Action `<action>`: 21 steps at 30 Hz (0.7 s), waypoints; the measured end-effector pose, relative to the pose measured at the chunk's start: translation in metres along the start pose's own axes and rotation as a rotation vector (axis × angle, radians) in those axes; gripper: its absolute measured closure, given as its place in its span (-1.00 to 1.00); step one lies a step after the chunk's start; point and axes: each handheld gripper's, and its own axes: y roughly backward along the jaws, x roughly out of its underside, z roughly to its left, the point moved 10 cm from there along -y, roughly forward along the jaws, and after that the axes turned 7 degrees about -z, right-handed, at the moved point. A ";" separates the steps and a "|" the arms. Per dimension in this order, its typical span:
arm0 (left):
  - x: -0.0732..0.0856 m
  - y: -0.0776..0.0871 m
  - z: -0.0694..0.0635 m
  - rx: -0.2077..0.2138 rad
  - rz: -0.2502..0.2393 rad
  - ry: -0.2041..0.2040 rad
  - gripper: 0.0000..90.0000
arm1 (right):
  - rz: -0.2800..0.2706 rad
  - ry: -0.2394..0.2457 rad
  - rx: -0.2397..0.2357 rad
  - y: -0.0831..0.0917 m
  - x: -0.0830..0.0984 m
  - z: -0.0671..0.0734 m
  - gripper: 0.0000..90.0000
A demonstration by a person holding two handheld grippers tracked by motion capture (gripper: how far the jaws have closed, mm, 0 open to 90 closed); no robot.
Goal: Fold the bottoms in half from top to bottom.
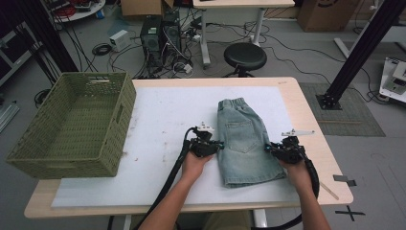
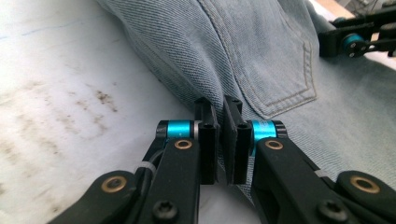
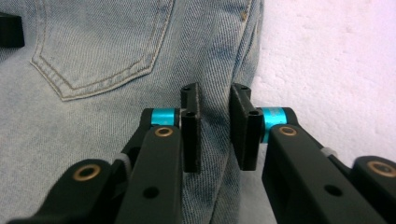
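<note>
A pair of light blue denim shorts (image 1: 244,143) lies flat on the white sheet, waistband toward me and the back pocket facing up. My left gripper (image 1: 221,143) is at the shorts' left edge. In the left gripper view its jaws (image 2: 219,105) stand nearly together, shut on a raised fold of the denim (image 2: 261,56). My right gripper (image 1: 268,148) is at the shorts' right edge. In the right gripper view (image 3: 215,93) a ridge of the denim (image 3: 93,121) at the side seam fills the narrow gap between the pads.
A green woven basket (image 1: 72,124) stands at the table's left, partly over the edge. The white sheet (image 1: 163,120) covers most of the wooden table. A black stool (image 1: 245,56), computers and cables are on the floor beyond the far edge.
</note>
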 end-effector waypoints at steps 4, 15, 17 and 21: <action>-0.001 0.003 0.001 -0.005 -0.015 0.001 0.91 | -0.008 -0.014 -0.002 -0.001 0.000 0.003 0.77; 0.002 0.036 0.027 -0.021 -0.041 0.005 0.91 | 0.016 0.024 -0.066 -0.010 0.000 0.039 0.78; 0.003 0.045 0.034 -0.028 -0.044 0.003 0.91 | 0.020 0.040 -0.079 -0.014 -0.002 0.048 0.78; 0.004 0.061 0.050 -0.055 -0.053 0.004 0.91 | 0.027 0.063 -0.101 -0.025 -0.007 0.068 0.78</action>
